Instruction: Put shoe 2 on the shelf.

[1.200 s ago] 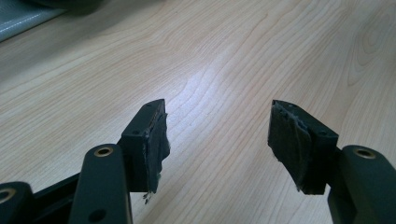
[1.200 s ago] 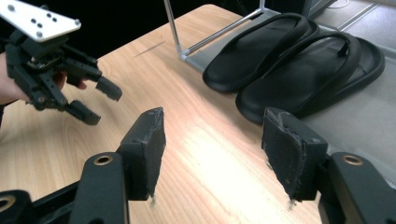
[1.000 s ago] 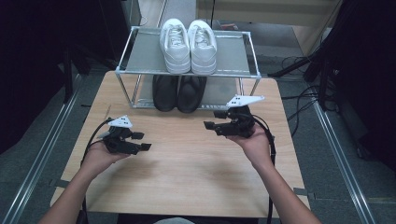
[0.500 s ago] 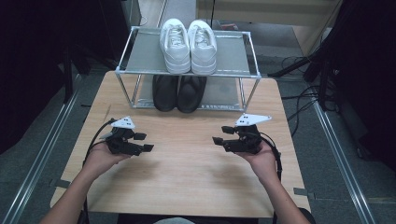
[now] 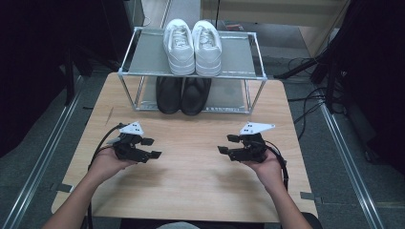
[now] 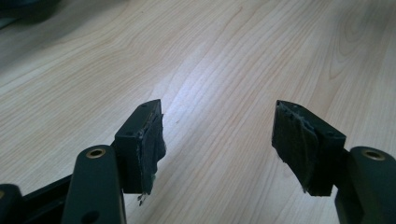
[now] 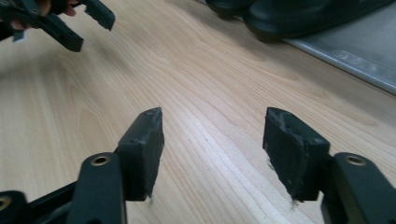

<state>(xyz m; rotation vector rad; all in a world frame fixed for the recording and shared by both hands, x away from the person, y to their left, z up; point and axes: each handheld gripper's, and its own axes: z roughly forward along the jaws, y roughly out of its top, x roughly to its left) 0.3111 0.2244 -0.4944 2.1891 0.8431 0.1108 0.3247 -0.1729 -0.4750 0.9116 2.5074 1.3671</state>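
A pair of white sneakers [image 5: 192,46] stands on the top shelf of a metal shoe rack [image 5: 239,52] at the far side of the wooden table. Below them on the lower shelf sit two black shoes [image 5: 182,94], also in the right gripper view [image 7: 289,16]. My left gripper [image 5: 152,148] rests low over the table at the left, open and empty [image 6: 217,135]. My right gripper [image 5: 227,144] is at the right, open too, with bare wood between its pads [image 7: 212,140]. The two grippers point toward each other.
The wooden table [image 5: 191,181] has bare surface between and in front of the grippers. The left gripper [image 7: 60,23] appears far off in the right gripper view. Cables [image 5: 305,102] lie on the floor to the right, and metal rails [image 5: 43,157] run along both sides.
My right gripper has moved back toward the person and lower, away from the rack. The left gripper has stayed almost still.
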